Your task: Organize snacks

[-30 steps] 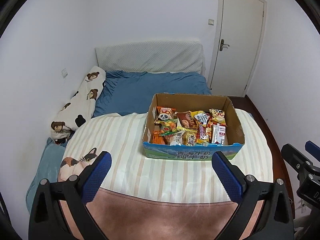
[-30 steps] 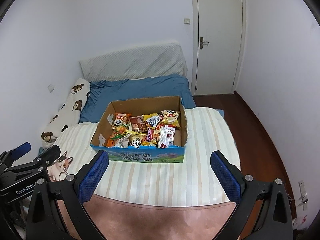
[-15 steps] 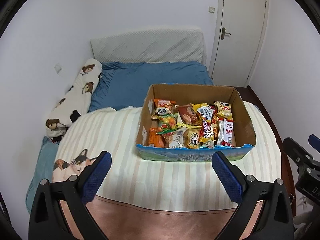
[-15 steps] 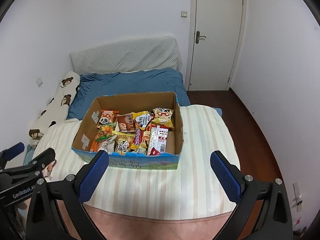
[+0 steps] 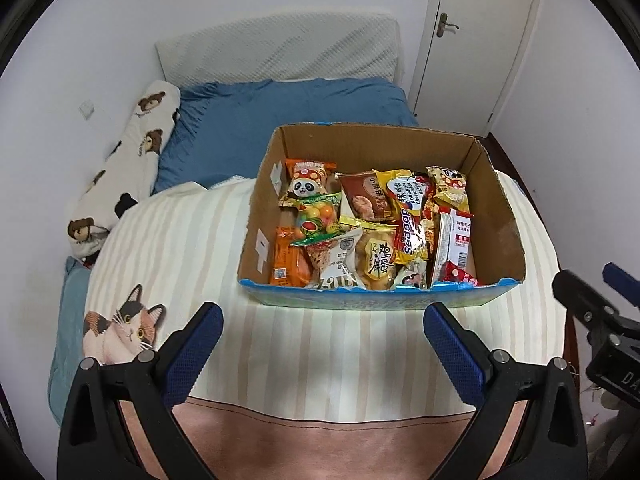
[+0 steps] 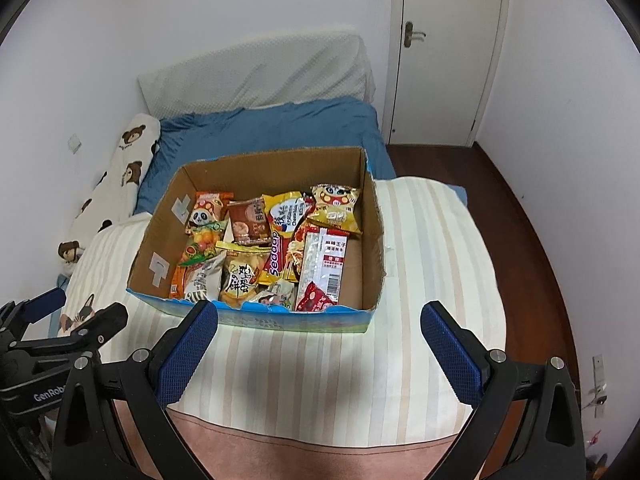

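Since a second ago we have come closer to the cardboard box, which now looms larger in both views.

In the left wrist view, our left gripper hovers above the striped blanket with its jaws spread wide and nothing between them. The box sits on that blanket just ahead, full of snack packets lying in a loose heap toward its left and middle. A cat print marks the blanket's left corner. Beyond lie a blue sheet, a bear-patterned bolster along the white wall, and a white headboard cushion. A closed door stands at the far right. The right gripper's frame shows at the right edge.

In the right wrist view, our right gripper likewise hangs over the blanket, jaws wide apart and empty, just short of the box's near wall. A bare strip of cardboard floor runs along the box's right side. Dark wooden floor lies right of the bed, before the door.
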`<state>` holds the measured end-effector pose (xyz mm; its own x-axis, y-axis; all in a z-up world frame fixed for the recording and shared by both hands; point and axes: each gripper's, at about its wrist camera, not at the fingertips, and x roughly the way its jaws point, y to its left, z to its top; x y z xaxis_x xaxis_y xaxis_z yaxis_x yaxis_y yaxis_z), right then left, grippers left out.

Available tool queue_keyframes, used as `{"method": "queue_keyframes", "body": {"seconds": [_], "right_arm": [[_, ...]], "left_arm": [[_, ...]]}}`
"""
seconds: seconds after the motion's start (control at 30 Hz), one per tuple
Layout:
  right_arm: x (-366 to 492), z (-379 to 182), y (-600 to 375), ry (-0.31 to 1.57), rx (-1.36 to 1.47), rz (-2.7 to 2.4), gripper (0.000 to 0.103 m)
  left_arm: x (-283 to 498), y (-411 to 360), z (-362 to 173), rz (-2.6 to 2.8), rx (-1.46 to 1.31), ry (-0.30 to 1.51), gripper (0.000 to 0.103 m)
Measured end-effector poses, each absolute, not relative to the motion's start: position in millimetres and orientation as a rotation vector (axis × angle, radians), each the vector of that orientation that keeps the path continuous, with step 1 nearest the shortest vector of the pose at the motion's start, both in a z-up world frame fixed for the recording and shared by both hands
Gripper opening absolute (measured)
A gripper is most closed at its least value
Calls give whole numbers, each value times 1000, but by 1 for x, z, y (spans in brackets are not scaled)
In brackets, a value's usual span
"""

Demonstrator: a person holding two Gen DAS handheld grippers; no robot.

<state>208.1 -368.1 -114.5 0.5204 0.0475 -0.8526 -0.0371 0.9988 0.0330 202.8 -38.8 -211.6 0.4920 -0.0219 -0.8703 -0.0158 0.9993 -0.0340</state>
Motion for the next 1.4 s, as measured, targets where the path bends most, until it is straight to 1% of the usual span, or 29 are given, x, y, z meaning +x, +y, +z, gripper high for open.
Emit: {"method": "queue_keyframes", "body": {"seconds": [0.33, 1.4], "right_arm": [[219, -126, -367, 1068, 12, 52, 103], [214, -116, -369, 1069, 6, 35, 103]], "left_arm": [[215, -41, -212, -24, -37, 1082, 103], [211, -41, -205, -34, -38, 1062, 103]]}}
